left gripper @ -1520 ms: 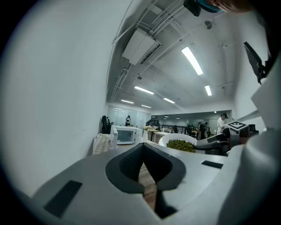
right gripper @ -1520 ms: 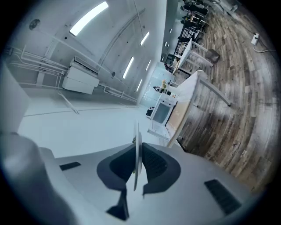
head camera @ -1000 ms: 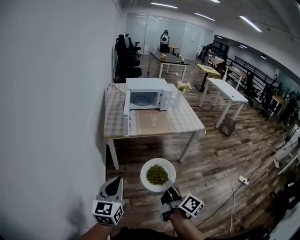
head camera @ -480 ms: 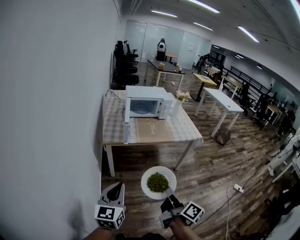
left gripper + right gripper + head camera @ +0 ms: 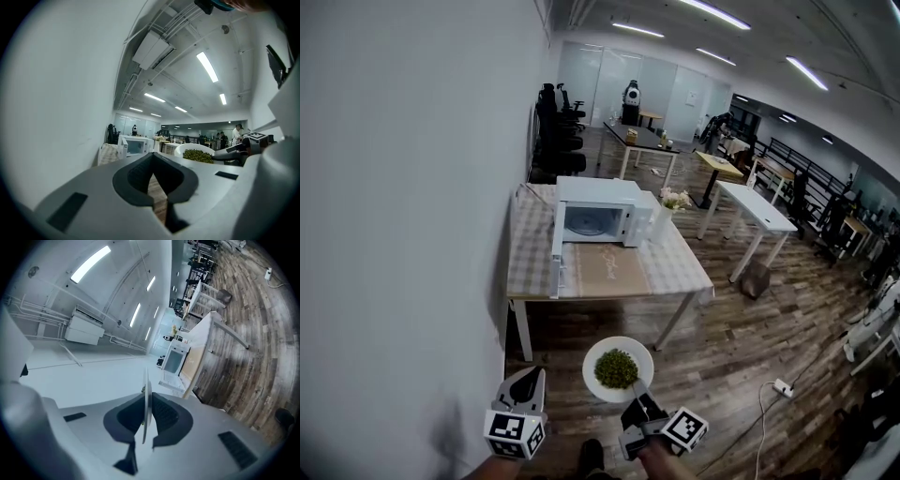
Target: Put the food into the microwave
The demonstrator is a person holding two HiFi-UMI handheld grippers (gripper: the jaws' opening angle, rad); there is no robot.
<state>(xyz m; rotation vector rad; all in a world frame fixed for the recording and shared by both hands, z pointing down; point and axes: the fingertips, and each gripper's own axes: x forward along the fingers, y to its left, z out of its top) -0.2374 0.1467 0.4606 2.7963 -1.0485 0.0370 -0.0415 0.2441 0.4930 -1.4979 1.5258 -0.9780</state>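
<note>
Clamping plate [image 5: 594,383] of green food [image 5: 616,368], right claw [image 5: 639,399], microwave [image 5: 598,212] ahead.

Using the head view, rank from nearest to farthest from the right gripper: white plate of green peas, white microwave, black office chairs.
1. White plate of green peas, held by the right gripper.
2. White microwave, on the table ahead.
3. Black office chairs, beyond, along the left wall.

No readable writing
The brown mat [image 5: 605,267] on the table [image 5: 530,253] carries a faint mark, too small to read.
</note>
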